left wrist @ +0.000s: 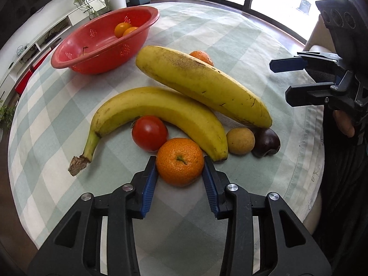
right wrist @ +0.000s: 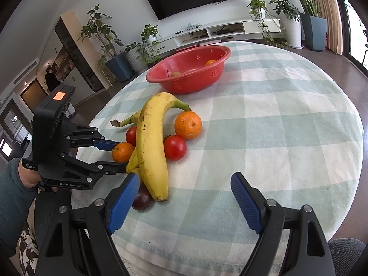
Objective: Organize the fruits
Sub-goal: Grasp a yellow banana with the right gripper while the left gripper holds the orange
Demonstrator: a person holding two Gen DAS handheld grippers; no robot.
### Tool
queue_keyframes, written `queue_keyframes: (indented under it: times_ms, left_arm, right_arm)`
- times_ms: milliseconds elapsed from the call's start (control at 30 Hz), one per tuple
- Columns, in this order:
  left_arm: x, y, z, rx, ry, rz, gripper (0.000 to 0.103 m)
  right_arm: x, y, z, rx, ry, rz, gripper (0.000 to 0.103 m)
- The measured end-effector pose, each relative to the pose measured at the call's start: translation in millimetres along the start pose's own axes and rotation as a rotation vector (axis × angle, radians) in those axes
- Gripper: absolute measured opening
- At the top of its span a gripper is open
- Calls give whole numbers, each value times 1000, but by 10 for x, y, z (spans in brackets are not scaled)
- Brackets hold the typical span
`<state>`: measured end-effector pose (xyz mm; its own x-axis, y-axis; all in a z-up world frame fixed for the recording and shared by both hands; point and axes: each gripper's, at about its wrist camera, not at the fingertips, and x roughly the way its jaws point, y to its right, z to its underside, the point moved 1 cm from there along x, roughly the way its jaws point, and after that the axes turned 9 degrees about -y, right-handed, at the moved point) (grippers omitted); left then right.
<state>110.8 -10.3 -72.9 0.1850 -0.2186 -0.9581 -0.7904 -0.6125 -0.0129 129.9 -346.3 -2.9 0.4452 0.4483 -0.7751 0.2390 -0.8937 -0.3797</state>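
Observation:
A mandarin (left wrist: 180,161) rests on the checked tablecloth at the near end of a fruit pile. My left gripper (left wrist: 179,162) is shut on it, one blue pad pressed to each side. The right wrist view shows that same left gripper (right wrist: 116,156) and mandarin (right wrist: 122,153) from the side. Behind lie two bananas (left wrist: 202,85) (left wrist: 161,110), a tomato (left wrist: 149,132), a second mandarin (left wrist: 202,56), a small yellowish fruit (left wrist: 240,140) and a dark purple fruit (left wrist: 265,142). My right gripper (right wrist: 185,179) hovers open over the cloth beside the pile, with nothing between its fingers.
A red colander bowl (left wrist: 69,55) stands at the far side of the round table (left wrist: 230,34), holding two oranges (left wrist: 123,28) and a stemmed fruit. A second tomato (right wrist: 174,147) sits behind the big banana. Potted plants, a low TV cabinet and windows surround the table.

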Motion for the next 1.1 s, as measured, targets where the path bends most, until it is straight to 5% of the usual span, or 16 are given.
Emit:
queue_keyframes:
  times_ms: [467,667,1100]
  left_arm:
    - [-469,-153,279,-326,179,50,36]
    - [-584,-171,485,-496,325,155,36]
    - [-548,-120,611,-535,383,208,36]
  right_arm:
    - [30,-372,-314,-151,-33,33,74]
    - [226,-572,-532,-225,-101,61,66]
    - [528,-676,-663,-292,-215,100,55]
